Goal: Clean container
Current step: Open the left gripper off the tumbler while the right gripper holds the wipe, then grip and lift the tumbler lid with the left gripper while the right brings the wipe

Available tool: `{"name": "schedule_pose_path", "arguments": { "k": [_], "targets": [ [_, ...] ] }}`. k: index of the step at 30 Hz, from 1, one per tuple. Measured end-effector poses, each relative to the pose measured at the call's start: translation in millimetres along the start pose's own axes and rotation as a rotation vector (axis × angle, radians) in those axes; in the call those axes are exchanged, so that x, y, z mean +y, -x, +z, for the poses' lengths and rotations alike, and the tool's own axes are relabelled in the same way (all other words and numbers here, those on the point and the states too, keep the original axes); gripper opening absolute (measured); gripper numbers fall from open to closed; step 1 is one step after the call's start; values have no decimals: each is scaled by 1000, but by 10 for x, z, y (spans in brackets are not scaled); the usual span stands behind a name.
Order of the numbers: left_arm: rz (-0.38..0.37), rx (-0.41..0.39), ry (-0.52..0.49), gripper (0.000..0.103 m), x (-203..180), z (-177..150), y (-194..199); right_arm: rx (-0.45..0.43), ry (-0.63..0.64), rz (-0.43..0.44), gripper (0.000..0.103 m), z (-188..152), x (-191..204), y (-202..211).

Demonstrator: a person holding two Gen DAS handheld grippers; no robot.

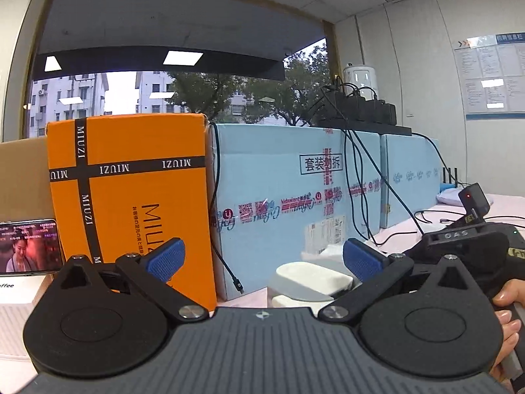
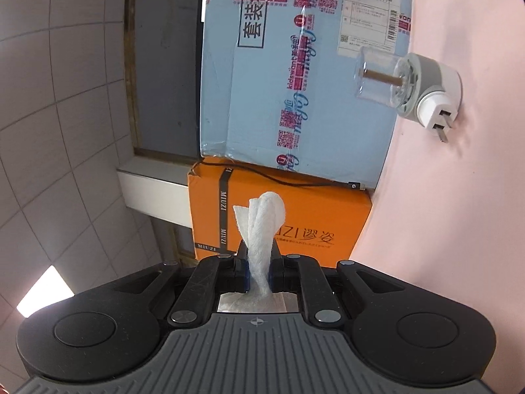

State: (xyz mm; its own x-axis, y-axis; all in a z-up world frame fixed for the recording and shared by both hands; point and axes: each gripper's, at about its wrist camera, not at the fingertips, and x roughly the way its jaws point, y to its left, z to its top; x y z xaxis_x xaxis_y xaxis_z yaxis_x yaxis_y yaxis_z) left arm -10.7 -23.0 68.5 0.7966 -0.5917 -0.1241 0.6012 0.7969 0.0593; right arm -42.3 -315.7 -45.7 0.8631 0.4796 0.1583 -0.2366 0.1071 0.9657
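The container (image 2: pixel 407 88) is a small clear bottle with a brown wick, fitted into a white and grey plug-in unit. In the right wrist view it lies on the pink table cover, far off to the upper right of my right gripper (image 2: pixel 259 262). That gripper is shut on a twisted white wipe (image 2: pixel 262 226), which sticks out past the fingertips. My left gripper (image 1: pixel 262 257) is wide open, its blue pads (image 1: pixel 165 257) far apart. The plug-in unit (image 1: pixel 308 280) sits low between them, touching neither pad.
An orange MIUZI box (image 1: pixel 131 197) and pale blue cartons (image 1: pixel 288 190) stand close behind. A power strip with chargers (image 1: pixel 361 111) tops the cartons, cables hanging down. A phone (image 1: pixel 29 246) leans at left. A hand (image 1: pixel 507 298) holds the other gripper's black housing (image 1: pixel 459 243) at right.
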Motion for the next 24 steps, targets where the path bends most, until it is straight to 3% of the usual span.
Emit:
{"name": "schedule_pose_path", "arguments": {
  "k": [9,12,16,24],
  "targets": [
    [-56,13,-15,103,20,9,96,3,-19,-50,10,-138,-56,-9],
    [-54,46,-14,103,16,10,72,2,-2,-53,10,-180,-74,3],
    [-36,24,-29,103,-13,-40,52,-7,19,-64,10,-220,-93,38],
    [-35,9,-27,103,-20,-61,42,-18,166,-156,10,-303,15,147]
  ]
}}
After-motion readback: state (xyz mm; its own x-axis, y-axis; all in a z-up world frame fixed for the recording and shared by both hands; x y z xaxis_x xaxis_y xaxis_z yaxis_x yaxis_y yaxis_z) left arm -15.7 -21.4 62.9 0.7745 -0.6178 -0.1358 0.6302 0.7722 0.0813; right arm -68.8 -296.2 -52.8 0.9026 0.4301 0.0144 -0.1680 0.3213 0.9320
